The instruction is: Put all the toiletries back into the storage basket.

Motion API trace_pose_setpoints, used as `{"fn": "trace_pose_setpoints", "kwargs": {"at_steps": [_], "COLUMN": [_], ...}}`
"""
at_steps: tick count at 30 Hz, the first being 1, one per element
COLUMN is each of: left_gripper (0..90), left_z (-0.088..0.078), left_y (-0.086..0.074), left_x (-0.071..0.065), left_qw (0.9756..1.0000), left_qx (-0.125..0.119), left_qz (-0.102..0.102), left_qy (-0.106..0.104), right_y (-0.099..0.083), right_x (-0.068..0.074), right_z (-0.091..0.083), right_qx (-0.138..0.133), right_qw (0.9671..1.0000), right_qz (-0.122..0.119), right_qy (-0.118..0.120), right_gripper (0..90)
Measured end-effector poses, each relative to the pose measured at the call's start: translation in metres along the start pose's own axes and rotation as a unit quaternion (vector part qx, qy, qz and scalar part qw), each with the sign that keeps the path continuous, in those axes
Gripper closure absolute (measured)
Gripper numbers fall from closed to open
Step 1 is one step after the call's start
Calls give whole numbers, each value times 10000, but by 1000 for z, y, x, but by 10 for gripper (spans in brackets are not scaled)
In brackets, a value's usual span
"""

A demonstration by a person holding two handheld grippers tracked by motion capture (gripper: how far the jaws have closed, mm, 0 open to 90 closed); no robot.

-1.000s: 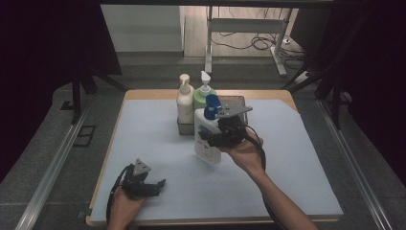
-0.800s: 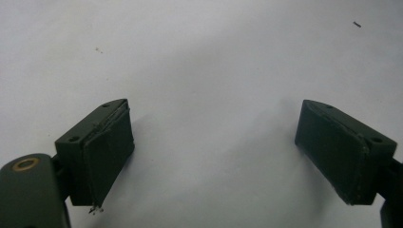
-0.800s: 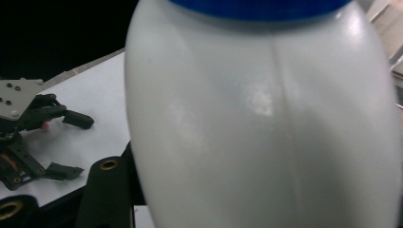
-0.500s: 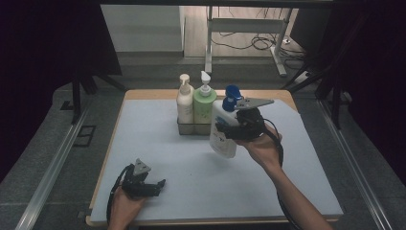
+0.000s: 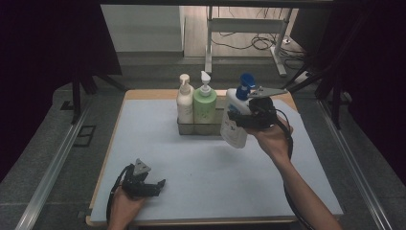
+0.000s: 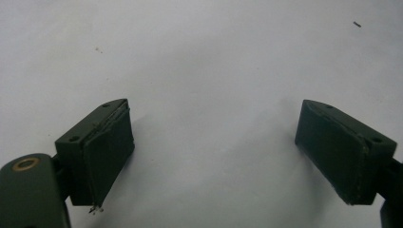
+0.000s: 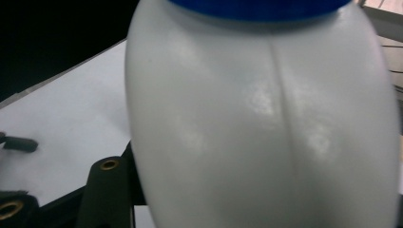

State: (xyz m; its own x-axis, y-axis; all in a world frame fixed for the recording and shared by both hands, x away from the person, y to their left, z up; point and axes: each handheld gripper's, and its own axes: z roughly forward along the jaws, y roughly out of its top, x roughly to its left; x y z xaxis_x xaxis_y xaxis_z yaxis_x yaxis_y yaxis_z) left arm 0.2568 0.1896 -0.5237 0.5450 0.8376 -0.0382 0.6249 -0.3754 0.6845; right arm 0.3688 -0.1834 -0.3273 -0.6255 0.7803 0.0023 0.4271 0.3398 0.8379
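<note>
Bottle carried: the white pump bottle with blue pump (image 5: 234, 122) hangs clear of the bench, tilted, clamped across its body by the right gripper (image 5: 249, 117), whose jaws grip it on both sides. In the right gripper view the bottle's pale wall (image 7: 266, 123) sits hard up against the camera, blue collar at the top. A second ago it was lower and further left, out in front of the rack; half a second ago it was partway over; now it is at the rack's right end, near the far edge of the bench and raised.

The metal rack (image 5: 201, 128) holds a cream pump bottle (image 5: 185, 103) and a green pump bottle (image 5: 205, 105) side by side, with its right-hand slot open. My reading: the move lines the white bottle up for that slot, so what remains is uprighting and lowering it in without knocking the green one.

The left gripper (image 5: 143, 182) lies near the bench's near-left corner, same spot as before, jaws wide apart over the bare white mat (image 6: 214, 71), nothing between them.
</note>
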Motion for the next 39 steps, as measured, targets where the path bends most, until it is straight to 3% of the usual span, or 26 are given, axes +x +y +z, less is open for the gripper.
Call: {"fn": "trace_pose_setpoints", "kwargs": {"at_steps": [20,39], "left_gripper": [122,122], "left_z": [0,0], "left_y": [0,0], "left_x": [0,0], "left_qw": [10000,10000], "left_qx": [9,8], "left_qz": [9,5], "left_qy": [5,1], "right_y": [22,39], "right_x": [-25,-34], "right_z": [20,51], "right_qx": [-154,-220], "right_qw": [9988,9970], "right_qz": [234,324], "right_qy": [-392,-674], "right_gripper": [403,404]}}
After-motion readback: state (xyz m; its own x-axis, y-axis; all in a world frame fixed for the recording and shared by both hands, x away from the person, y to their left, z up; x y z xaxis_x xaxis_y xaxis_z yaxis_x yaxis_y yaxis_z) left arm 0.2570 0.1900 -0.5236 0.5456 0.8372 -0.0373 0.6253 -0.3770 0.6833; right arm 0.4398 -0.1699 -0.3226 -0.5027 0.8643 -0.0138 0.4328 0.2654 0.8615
